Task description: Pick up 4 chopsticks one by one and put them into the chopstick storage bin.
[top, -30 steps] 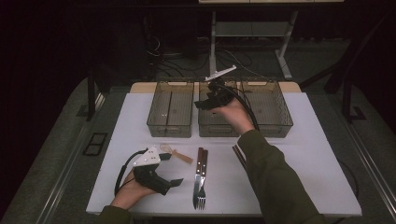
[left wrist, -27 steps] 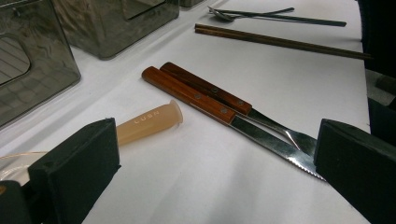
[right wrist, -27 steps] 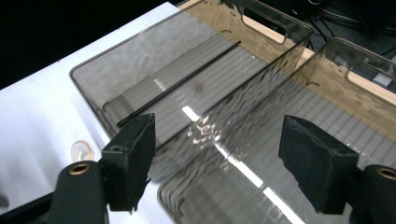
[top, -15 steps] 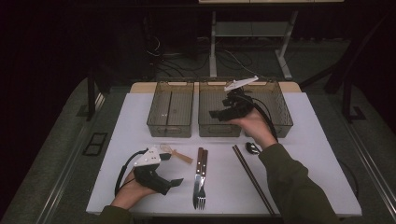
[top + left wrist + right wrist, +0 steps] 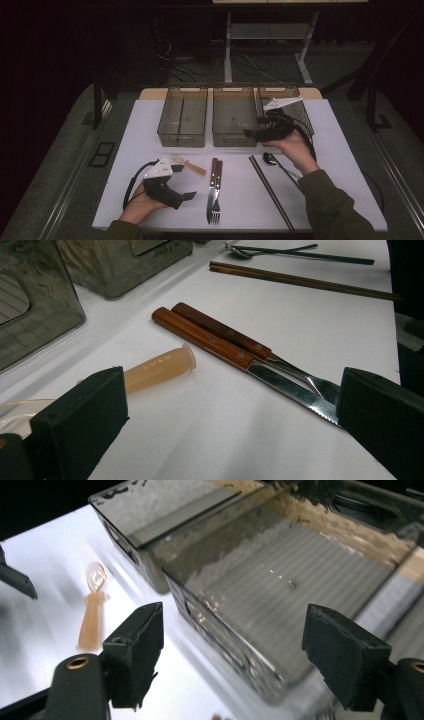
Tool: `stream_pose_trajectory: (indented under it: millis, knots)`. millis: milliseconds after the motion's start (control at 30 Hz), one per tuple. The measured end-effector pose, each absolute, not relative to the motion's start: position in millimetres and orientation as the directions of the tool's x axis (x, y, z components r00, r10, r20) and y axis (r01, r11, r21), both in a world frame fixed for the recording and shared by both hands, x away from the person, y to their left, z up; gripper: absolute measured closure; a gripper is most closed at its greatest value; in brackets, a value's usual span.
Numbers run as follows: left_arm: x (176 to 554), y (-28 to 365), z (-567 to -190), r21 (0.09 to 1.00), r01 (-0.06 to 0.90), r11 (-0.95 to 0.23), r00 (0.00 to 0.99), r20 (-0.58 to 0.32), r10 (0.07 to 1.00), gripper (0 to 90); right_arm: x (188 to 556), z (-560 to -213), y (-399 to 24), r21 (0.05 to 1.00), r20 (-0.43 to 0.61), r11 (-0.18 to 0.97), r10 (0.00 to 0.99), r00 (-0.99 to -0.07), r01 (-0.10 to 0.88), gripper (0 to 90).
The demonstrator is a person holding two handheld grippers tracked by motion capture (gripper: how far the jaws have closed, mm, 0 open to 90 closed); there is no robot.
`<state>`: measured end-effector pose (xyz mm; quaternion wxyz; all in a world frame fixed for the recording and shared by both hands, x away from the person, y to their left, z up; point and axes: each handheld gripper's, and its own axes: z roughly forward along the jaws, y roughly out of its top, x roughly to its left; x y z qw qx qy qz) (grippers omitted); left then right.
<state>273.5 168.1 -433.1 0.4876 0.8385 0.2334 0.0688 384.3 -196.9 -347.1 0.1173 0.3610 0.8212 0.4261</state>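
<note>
Altogether three bins (image 5: 233, 115), two hand-held grippers (image 5: 170, 192).

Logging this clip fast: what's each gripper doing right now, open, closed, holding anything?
Left gripper: open, holding nothing, low over the table.
Right gripper: open, holding nothing, by the middle bin.

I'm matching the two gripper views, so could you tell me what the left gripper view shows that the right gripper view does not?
Left gripper view alone: the wood-handled knife beside the fork, the chopsticks and the spoon. Right gripper view alone: the ribbed floor inside the middle bin. Both: open tongs, the white table, grey bins, and the small translucent scoop.
</note>
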Motion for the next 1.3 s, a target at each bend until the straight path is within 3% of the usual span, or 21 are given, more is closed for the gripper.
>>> stream_pose_trajectory:
  millis: [867,1167,1300]
  knots:
    - [272.9,167.6,-433.2,0.846,0.328,-0.421,0.879,-0.11,0.464,0.0,313.8,-390.5,-278.8,0.75,0.134,0.368,0.729,-0.671,0.55,25.4]
    - [272.2,167.5,-432.8,0.845,0.325,-0.424,0.879,-0.105,0.464,0.0,292.7,-403.2,-296.8,0.71,0.124,0.4,0.738,-0.663,0.579,32.8]
    - [272.5,167.6,-433.0,0.845,0.324,-0.426,0.88,-0.103,0.464,0.0,283.2,-408.5,-306.1,0.69,0.111,0.408,0.757,-0.644,0.598,40.5]
